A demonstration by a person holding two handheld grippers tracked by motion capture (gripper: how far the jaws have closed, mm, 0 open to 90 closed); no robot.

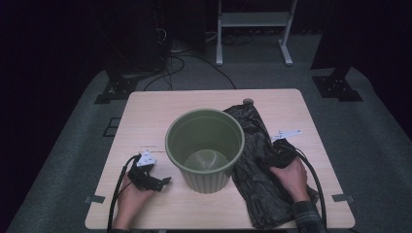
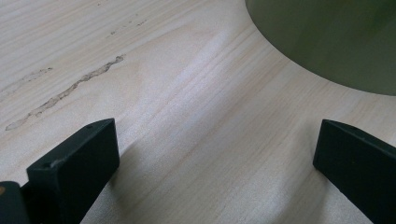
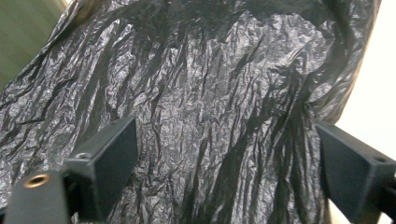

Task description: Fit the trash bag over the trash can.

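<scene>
I had both grippers low on the table, one either side of the bin. The bin stood upright near the table's centre, green, open top, nothing visible inside but its pale bottom. The bag, black crinkled plastic, lay flat on the table just right of the bin, its left edge against or under the bin's side; I couldn't tell which. It ran from the far side near a small round plug down to the near edge. My right gripper sat over the bag's right part, w/ the hand resting on the plastic. In the right gripper view the jaws were spread wide, bag creased and shiny between them, nothing pinched; bin wall showed green at top left, bare wood at far right. Left gripper was near the front-left of the table, just beside the bin's base but apart from it, pointing roughly toward the bin. In the left gripper view jaws were also spread wide over bare wood, holding nothing, bin's curved wall at top right. A faint scuff mark ran across the wood to the left.
</scene>
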